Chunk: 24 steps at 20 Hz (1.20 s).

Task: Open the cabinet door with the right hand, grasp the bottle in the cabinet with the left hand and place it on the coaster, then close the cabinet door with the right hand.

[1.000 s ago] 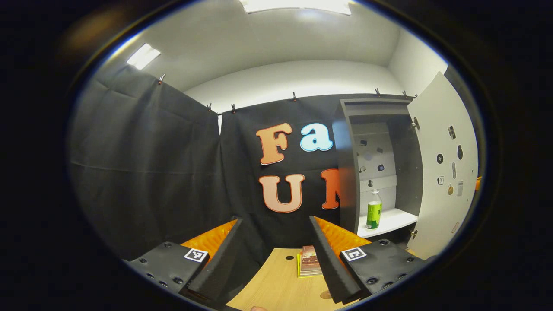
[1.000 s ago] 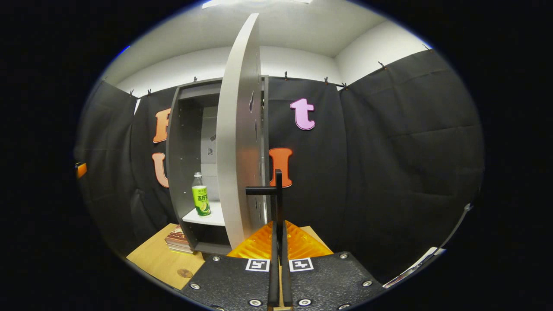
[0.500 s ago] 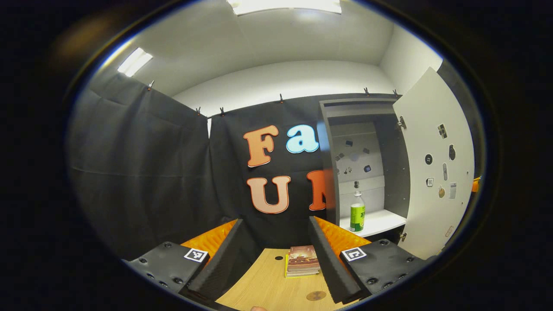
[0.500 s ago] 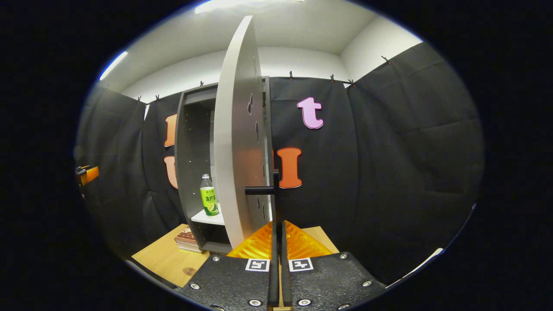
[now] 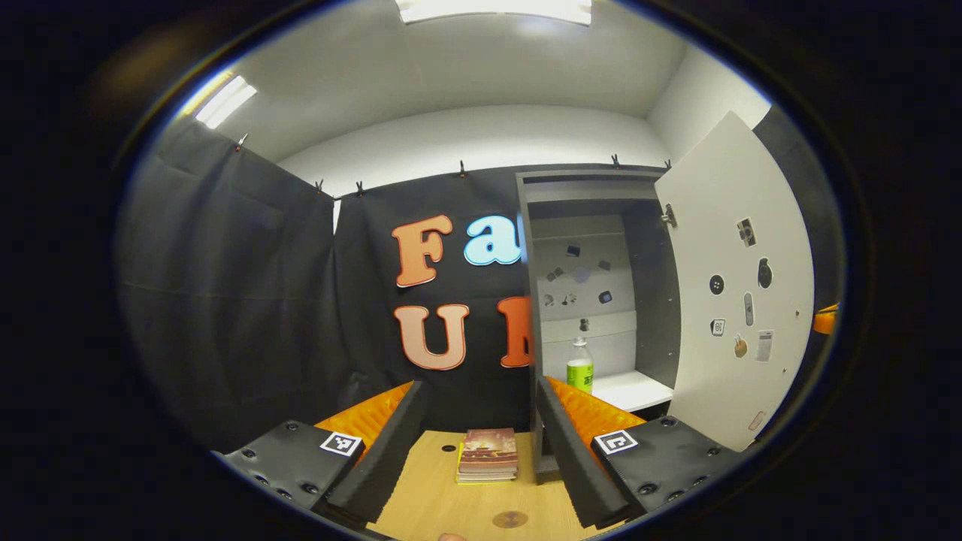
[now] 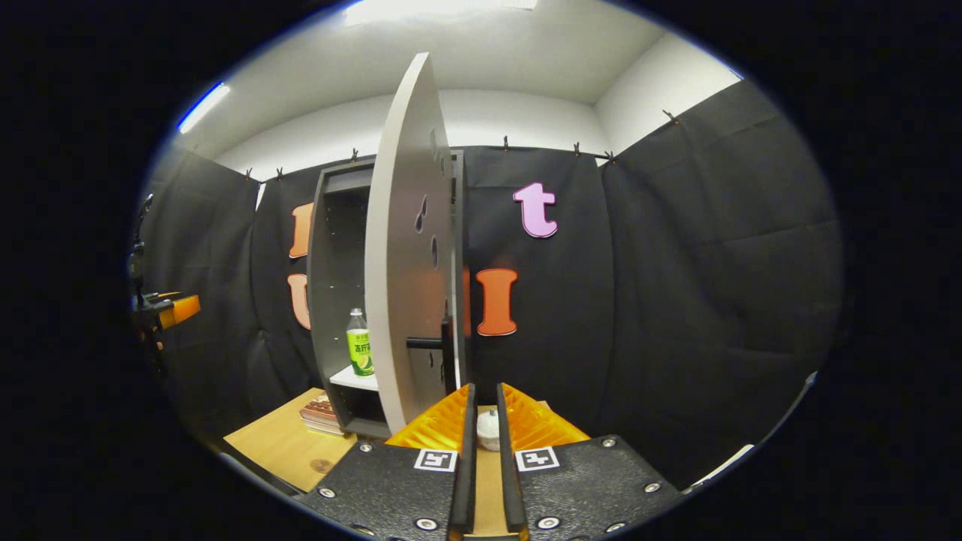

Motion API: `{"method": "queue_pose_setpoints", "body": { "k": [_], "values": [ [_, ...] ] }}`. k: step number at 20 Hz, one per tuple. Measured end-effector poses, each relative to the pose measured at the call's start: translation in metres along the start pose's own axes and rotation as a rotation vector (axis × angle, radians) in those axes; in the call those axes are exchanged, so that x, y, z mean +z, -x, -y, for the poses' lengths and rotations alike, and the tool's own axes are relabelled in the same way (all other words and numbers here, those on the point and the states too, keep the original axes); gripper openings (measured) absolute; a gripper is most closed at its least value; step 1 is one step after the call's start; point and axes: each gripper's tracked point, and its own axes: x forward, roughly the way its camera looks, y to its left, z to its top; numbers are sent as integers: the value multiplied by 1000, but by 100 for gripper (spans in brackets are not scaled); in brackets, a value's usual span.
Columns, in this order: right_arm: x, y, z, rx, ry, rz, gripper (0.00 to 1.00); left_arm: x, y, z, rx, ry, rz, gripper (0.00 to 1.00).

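- While wide apart, left gripper [image 5: 477, 443] aimed at cabinet [image 5: 579, 203], well short of bottle [image 5: 579, 365] on white cabinet shelf [image 5: 635, 391].
- Right gripper [image 6: 482, 451] narrowly parted, off door handle [image 6: 440, 343].
- Coaster [image 5: 509, 519] on table [image 5: 436, 503], before books [image 5: 488, 454].

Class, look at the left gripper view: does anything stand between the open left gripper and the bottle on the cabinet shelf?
Nothing visible does. The cabinet door is swung open, and the bottle stands exposed on the shelf beyond the left gripper.
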Motion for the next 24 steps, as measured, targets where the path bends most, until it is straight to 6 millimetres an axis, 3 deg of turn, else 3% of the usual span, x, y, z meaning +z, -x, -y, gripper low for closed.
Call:
{"method": "queue_pose_setpoints", "body": {
  "k": [7,8,10,11,12,13,19,20,22,24],
  "values": [
    [5,5,35,-101,23,17,58,-19,-64,76,-117,40,-8,94],
    [5,6,36,-106,26,18,72,-24,-74,88,-129,44,-14,94],
    [5,6,41,-121,31,18,83,-32,-96,105,-145,47,-20,94],
    [4,6,43,-130,35,18,96,-35,-107,115,-154,48,-22,94],
    [5,8,46,-144,39,19,93,-40,-120,125,-162,49,-28,94],
    [6,8,49,-155,41,21,98,-46,-132,134,-171,49,-31,94],
    [13,19,71,-229,22,40,98,-74,-209,174,-193,72,-62,96],
    [14,21,75,-246,21,42,88,-78,-220,181,-203,79,-62,97],
    [14,23,83,-277,19,42,88,-86,-239,195,-217,79,-67,94],
    [10,25,93,-308,15,36,88,-94,-264,200,-204,62,-73,97]
  ]
}}
